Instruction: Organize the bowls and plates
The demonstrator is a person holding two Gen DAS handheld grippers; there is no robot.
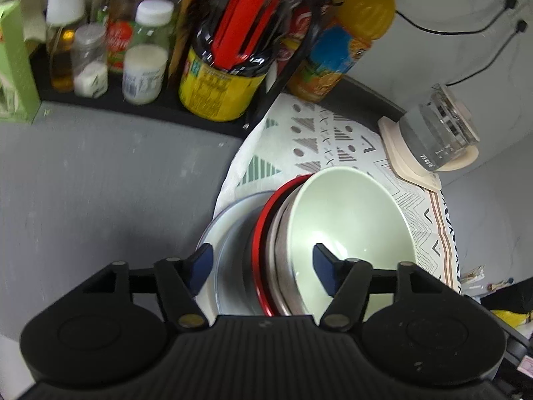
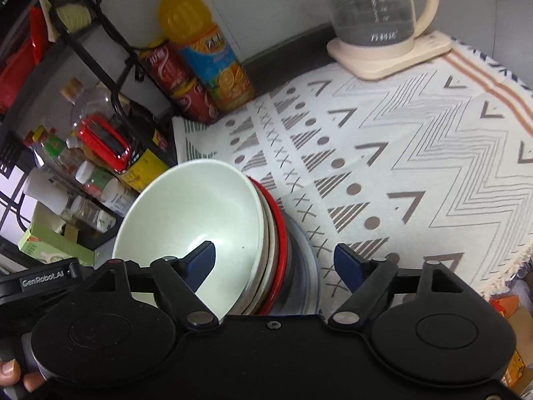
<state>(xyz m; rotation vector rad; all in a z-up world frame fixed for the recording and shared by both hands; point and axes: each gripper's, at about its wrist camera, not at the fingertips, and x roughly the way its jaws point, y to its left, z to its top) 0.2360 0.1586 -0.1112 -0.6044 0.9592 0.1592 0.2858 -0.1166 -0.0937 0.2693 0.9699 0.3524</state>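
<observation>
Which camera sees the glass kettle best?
The right wrist view: the glass kettle sits large near the top, showing its cream handle, base and printed marks, though its lid is cut off. The left wrist view shows it smaller, tilted at the right edge.

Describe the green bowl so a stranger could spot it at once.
Find the patterned cloth on the counter; at its edge nearest the bottle rack sits a stack of dishes. The green bowl is the top one, pale mint and deep, nested above a red-rimmed plate and a wide white plate.

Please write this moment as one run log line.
left tongs: open, straddling stack rim | right tongs: open, straddling stack rim | green bowl: top of stack | cloth: under stack
</observation>
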